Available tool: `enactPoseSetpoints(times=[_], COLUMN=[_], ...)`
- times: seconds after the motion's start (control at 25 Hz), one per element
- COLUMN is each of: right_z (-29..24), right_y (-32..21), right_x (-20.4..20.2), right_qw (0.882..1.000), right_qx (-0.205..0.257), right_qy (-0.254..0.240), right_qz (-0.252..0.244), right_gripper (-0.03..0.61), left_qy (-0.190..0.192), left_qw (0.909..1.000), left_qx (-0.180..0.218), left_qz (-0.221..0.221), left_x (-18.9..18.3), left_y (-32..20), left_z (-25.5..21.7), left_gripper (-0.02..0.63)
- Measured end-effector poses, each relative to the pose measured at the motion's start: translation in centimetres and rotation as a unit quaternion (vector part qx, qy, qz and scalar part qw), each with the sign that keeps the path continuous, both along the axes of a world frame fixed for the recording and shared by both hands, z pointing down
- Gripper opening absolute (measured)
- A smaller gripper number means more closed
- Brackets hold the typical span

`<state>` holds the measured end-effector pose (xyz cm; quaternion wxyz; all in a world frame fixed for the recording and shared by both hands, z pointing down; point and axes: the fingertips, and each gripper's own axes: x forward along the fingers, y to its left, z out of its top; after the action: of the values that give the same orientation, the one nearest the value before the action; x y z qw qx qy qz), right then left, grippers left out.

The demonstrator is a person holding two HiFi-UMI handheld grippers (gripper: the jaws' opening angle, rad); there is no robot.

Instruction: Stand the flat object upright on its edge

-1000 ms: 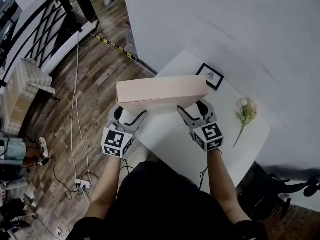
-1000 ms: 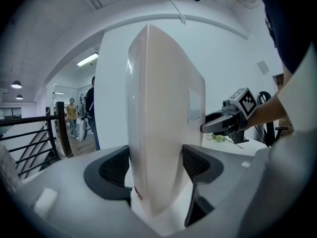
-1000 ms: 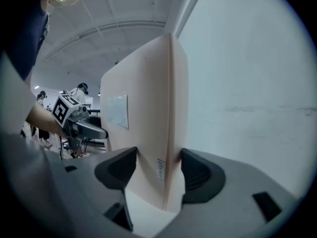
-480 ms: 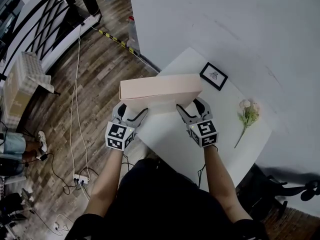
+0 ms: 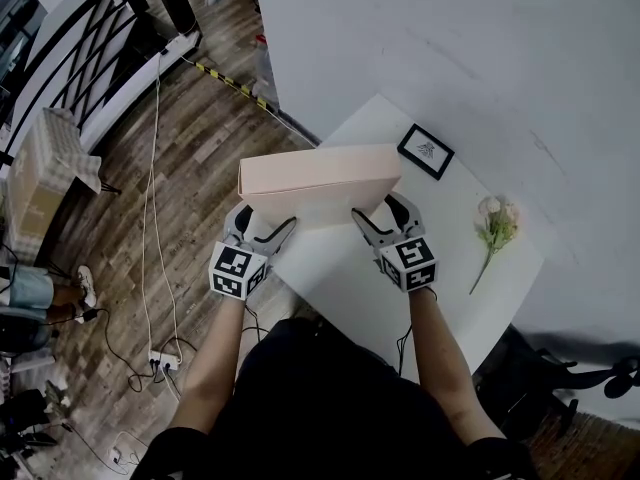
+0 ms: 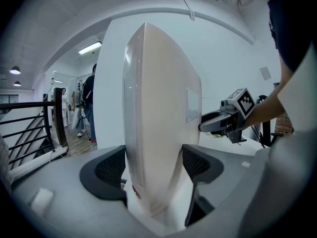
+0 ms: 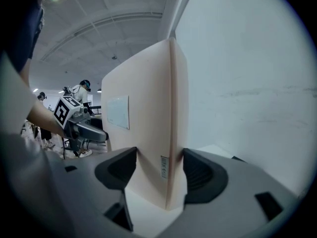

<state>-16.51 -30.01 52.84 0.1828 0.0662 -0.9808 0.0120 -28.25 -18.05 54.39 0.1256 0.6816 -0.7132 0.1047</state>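
1. Left gripper (image 5: 262, 234) (image 6: 153, 170): 2 dark jaws pressed on the left end of item 2, 1 pad on each broad face; grip narrow, no gap showing.

2. Pale pink flat rectangular cardboard box (image 5: 320, 176) (image 6: 158, 108) (image 7: 143, 133): upright on 1 long edge, spanning from the left gripper to the right gripper (image 5: 385, 218) (image 7: 161, 170), held at both ends. Lower edge is down at the tabletop; actual contact cannot be told. 1 pale rectangular label (image 7: 119, 112) on the broad face toward the person; 1 small printed sticker (image 7: 163, 166) on the end between the right jaws.

3. Right gripper: 2 dark jaws closed on the right end of item 2, pads against both broad faces.

4. White table (image 5: 340, 273): under and between both grippers.

5. Black-framed small picture (image 5: 425, 152): lying flat beyond the right gripper, apart from the box.

6. Pale artificial flower sprig with green stem (image 5: 494, 223): lying to the right of the right gripper, well apart.

7. Brown wooden plank floor (image 5: 190, 148): to the left of the left gripper, crossed by 1 white cable (image 5: 152, 218).
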Motion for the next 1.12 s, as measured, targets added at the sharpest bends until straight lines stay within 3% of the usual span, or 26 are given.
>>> enactPoseSetpoints(times=[0.44,1.12], right_z=[-0.2,-0.7], right_y=[0.2,-0.1], right_x=[0.1,1.1], right_qw=[1.0,0.999], right_qx=[-0.014,-0.011], right_qy=[-0.005,-0.019], right_qz=[0.009,0.029], right_gripper=[0.292,0.311], left_qy=[-0.01,-0.001], left_qw=[0.9999,0.9997], left_qx=[-0.009,0.011], left_qz=[-0.004,-0.022], left_x=[0.0,0.2], left_y=[0.3,0.9], left_z=[-0.2,-1.4], left_gripper=[0.359,0.379])
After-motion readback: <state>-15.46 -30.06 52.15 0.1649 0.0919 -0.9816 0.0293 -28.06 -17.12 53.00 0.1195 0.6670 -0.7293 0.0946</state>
